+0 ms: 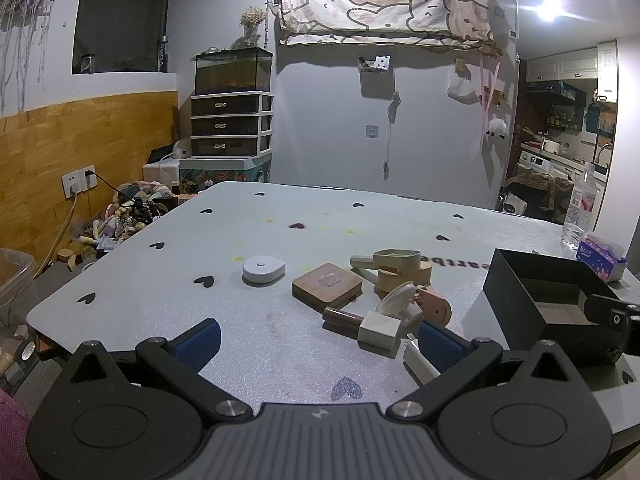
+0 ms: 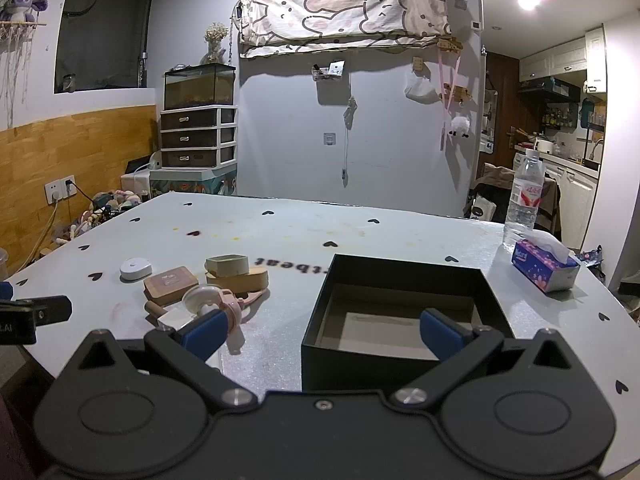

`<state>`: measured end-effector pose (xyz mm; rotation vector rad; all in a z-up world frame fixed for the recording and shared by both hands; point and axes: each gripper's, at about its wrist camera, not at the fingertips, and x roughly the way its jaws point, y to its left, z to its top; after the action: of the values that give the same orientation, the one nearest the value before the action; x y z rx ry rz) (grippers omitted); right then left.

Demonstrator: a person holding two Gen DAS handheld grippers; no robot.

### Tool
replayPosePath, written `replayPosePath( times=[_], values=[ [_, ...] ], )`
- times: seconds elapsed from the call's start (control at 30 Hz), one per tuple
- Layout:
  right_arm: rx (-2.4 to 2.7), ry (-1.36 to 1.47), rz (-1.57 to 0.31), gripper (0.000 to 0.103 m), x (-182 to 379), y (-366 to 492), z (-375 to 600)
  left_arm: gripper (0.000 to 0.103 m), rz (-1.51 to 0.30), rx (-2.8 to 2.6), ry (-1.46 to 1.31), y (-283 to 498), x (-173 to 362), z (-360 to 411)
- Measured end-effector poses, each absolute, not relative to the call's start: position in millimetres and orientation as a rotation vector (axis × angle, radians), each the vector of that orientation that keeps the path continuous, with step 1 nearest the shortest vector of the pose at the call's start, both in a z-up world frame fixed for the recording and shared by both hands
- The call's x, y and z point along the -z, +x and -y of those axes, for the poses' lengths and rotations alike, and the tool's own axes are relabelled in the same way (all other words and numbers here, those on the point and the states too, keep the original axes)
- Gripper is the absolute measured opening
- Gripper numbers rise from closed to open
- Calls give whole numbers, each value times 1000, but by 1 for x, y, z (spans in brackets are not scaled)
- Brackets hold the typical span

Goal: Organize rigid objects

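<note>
Across the heart-print table point(image 1: 132, 280), the wooden-handled stamp point(image 1: 362, 324) lies crosswise just ahead-right of the open, empty left gripper point(image 1: 316, 340), nearer than the open right gripper point(image 2: 324, 330) by the black box point(image 2: 400, 280).

A black open-topped box point(image 2: 404, 312) sits upright on the table, nothing visible inside. To its left lies a cluster: a white round gadget point(image 1: 263, 269), a flat square wooden block point(image 1: 327, 285), stacked beige scoops point(image 1: 396, 268), and a pink-and-cream toy point(image 1: 416, 306) atop a brown-handled cream piece point(image 1: 366, 326).
</note>
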<state>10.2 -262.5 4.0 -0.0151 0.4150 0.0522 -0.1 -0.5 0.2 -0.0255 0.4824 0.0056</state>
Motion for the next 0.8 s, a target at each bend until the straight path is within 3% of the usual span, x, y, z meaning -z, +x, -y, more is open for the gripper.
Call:
replayPosePath(
  times=[0.8],
  values=[
    [-52,-15,-415,103,-4,10,262,103,-480,-6,-24,0,7,9]
  ],
)
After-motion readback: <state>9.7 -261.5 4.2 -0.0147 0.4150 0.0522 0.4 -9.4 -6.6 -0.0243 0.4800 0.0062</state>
